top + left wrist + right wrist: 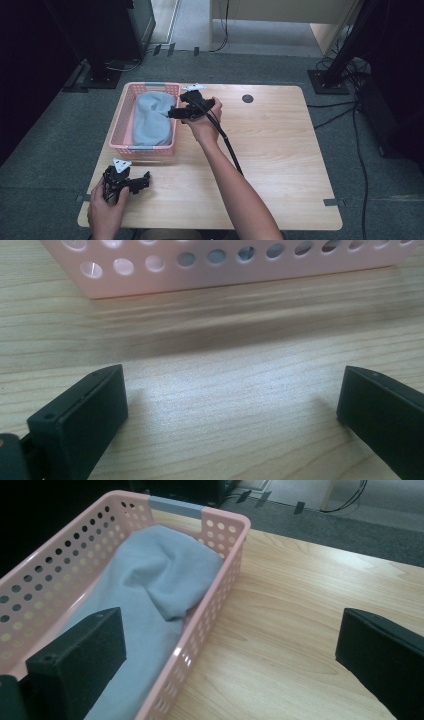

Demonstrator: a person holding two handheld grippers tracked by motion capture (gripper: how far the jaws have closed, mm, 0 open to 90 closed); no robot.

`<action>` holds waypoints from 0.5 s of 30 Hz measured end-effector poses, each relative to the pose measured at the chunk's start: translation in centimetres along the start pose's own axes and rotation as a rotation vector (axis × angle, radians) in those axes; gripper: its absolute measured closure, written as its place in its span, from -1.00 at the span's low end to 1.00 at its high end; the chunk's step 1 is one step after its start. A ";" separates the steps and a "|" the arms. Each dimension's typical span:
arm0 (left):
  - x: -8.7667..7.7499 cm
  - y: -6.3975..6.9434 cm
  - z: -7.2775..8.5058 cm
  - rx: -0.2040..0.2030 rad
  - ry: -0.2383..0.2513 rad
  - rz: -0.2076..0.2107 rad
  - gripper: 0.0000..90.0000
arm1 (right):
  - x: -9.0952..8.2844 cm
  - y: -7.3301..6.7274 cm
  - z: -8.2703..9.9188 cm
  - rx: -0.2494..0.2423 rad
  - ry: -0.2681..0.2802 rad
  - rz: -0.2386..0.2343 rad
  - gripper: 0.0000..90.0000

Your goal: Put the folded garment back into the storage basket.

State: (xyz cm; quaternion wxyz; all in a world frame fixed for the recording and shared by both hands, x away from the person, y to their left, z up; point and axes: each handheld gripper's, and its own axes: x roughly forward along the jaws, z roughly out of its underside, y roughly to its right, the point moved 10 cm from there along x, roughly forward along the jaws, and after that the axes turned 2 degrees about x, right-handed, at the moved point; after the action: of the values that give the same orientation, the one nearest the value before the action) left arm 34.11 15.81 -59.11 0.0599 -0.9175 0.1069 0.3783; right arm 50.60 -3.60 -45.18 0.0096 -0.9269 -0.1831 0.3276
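Left gripper [131,183], nearest cam, is resting low on table [280,165] just before basket [121,120], jaws wide apart, nothing btwn. Right gripper [176,113] is hovering at basket's right rim, jaws spread, empty, forearm reaching fwd-left. Grey cloth [150,595] is lying bunched inside basket: prob. light, soft, limp; pinch a raised fold near top.

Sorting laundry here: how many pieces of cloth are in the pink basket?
1 visible: a grey-blue cloth bunched inside the pink basket at the table's left. More could lie hidden beneath it.
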 end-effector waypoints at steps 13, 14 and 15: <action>0.0 0.0 0.0 0.001 -0.001 0.000 -1.00 | -0.6 2.3 0.8 0.017 -0.001 0.030 -1.00; 0.0 0.0 0.0 0.002 -0.001 0.000 -1.00 | -0.6 2.5 0.8 0.017 -0.003 0.032 -1.00; 0.0 0.0 0.0 0.002 -0.001 0.000 -1.00 | -0.7 2.7 0.9 0.019 -0.006 0.035 -1.00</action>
State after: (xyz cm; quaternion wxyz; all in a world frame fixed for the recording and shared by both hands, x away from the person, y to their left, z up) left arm 34.11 15.83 -59.11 0.0608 -0.9173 0.1072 0.3786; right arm 50.43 -6.42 -45.87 0.0121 -0.9288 -0.1640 0.3321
